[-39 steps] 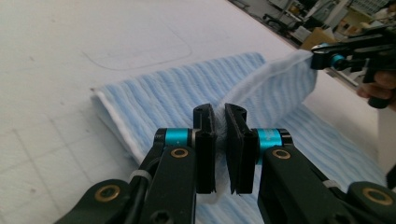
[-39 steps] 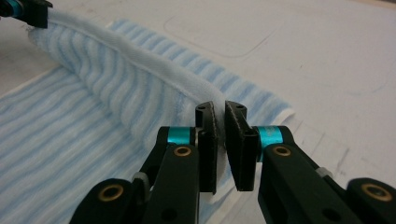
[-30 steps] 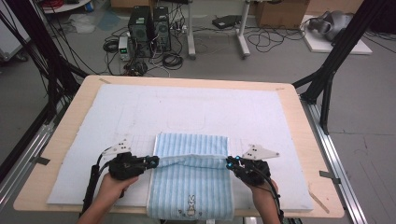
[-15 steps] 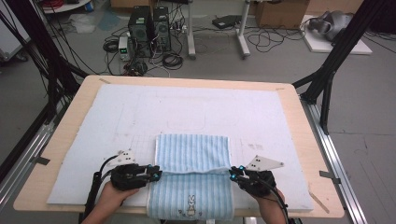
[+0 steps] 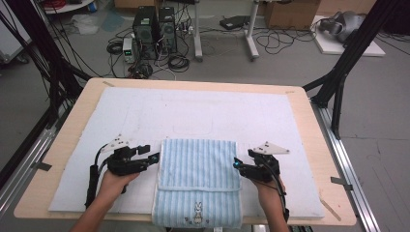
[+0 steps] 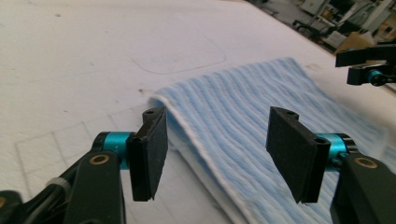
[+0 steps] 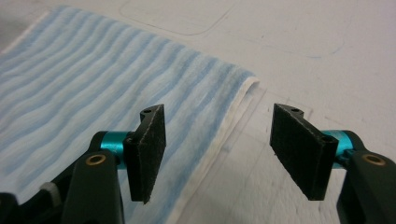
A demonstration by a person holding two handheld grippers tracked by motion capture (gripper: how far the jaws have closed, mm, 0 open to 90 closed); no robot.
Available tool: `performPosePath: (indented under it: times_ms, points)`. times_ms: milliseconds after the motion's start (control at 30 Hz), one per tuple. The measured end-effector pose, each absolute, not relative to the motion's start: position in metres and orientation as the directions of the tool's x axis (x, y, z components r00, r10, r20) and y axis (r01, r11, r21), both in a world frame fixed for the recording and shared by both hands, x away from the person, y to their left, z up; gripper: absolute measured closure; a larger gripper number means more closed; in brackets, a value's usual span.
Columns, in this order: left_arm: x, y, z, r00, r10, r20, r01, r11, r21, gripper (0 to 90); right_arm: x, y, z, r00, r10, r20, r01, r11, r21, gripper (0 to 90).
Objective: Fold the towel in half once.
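Blue-and-white striped terry towel (image 5: 199,181), folded once, lies at the 6 o'clock edge of the white padded mat (image 5: 193,111). At the towel's 9 o'clock, the left gripper (image 5: 155,157) has just been opening, nothing pinched. At its 3 o'clock, the right gripper (image 5: 235,163) has likewise been opening, holding nothing, over the towel's hem.

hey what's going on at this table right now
A person is folding a blue striped towel on a white mat with a hand-held tool in each hand. The towel lies folded over, its rabbit end nearest the person. The left tool and right tool sit at its side edges; their jaws have just been opening, pressing on nothing.
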State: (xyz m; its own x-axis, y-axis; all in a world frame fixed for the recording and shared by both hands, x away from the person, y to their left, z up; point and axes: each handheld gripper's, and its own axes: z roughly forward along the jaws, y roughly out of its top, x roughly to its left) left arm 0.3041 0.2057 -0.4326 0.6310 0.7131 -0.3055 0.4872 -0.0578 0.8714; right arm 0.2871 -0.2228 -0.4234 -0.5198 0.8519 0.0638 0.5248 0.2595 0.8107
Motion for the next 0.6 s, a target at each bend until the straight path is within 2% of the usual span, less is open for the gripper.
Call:
performPosePath:
  times_ms: [133, 267, 333, 400, 600]
  points:
    - [0.322, 0.205, -0.432, 0.593, 0.736, -0.327, 0.508, -0.027, 0.861, 35.5, 0.304, -0.213, -0.425, -0.515, 0.855, 0.062, 0.541, 0.268, 0.797, 31.2]
    - [0.338, 0.200, -0.432, 0.576, 0.757, -0.308, 0.527, -0.056, 0.848, 34.3, 0.318, -0.203, -0.426, -0.507, 0.861, 0.029, 0.561, 0.305, 0.769, 26.6]
    - [0.344, 0.197, -0.434, 0.565, 0.770, -0.296, 0.539, -0.073, 0.839, 34.3, 0.324, -0.200, -0.428, -0.509, 0.860, 0.032, 0.572, 0.310, 0.759, 16.3]
    - [0.349, 0.194, -0.435, 0.576, 0.759, -0.303, 0.536, -0.071, 0.842, 34.7, 0.329, -0.196, -0.430, -0.521, 0.853, 0.041, 0.577, 0.316, 0.753, 12.3]
    - [0.353, 0.186, -0.444, 0.567, 0.768, -0.298, 0.569, -0.104, 0.816, 34.6, 0.338, -0.194, -0.433, -0.499, 0.866, 0.036, 0.601, 0.315, 0.735, 12.2]
